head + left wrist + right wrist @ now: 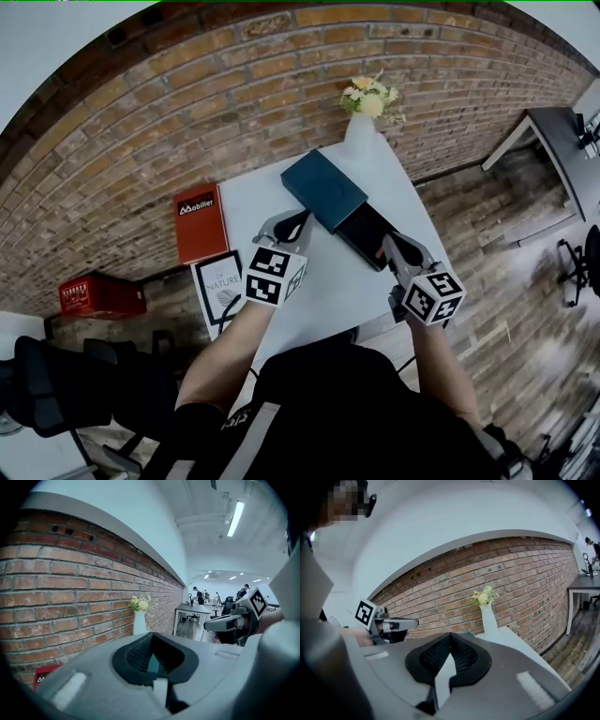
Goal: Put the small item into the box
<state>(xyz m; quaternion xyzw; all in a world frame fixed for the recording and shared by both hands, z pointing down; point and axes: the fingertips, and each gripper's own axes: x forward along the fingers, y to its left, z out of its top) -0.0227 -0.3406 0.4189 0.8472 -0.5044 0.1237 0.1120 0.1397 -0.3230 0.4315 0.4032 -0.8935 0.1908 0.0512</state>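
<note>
On the white table [328, 281] lies a dark teal box lid [323, 187], with the black box base [366, 230] against its near right side. My left gripper [298, 223] hovers just left of the box, jaws shut and nothing seen between them. My right gripper [389, 247] sits at the base's near right corner, also shut. A tiny red spot [381, 252] shows beside its tips; I cannot tell what it is. In the left gripper view the closed pads [140, 656] frame a teal sliver. The right gripper view shows pads [464, 653] meeting over white table.
A white vase of flowers [364, 122] stands at the table's far edge against the brick wall. A red book [199, 223] and a framed print [217, 286] lean at the left, beside a red crate [98, 295]. Another desk [558, 141] stands to the right.
</note>
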